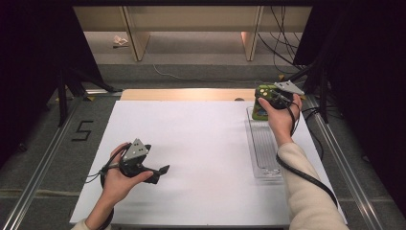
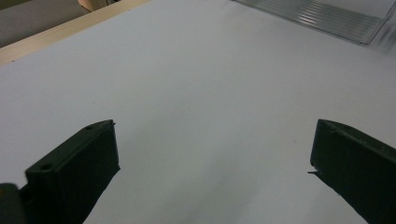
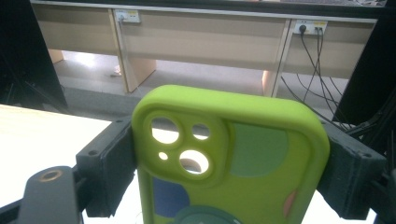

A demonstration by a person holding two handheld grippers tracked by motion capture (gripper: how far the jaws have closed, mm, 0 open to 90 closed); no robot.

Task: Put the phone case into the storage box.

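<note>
Right gripper (image 1: 266, 101) clamped on green phone case (image 3: 229, 154) (camera cut-outs up), held above far end of clear tray (image 1: 264, 143), left gripper (image 1: 160, 173) jaws apart, low over white table (image 1: 191, 143).

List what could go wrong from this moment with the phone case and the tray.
1. The right tongs pinch the green case only by its side edges, held up over the far end of the clear tray; a soft case might flex and slip out.
2. The tray sits near the right edge of the white board, so a knock while lowering could shove it off.
3. The left tongs are open and far away, so probably no quick help.
</note>
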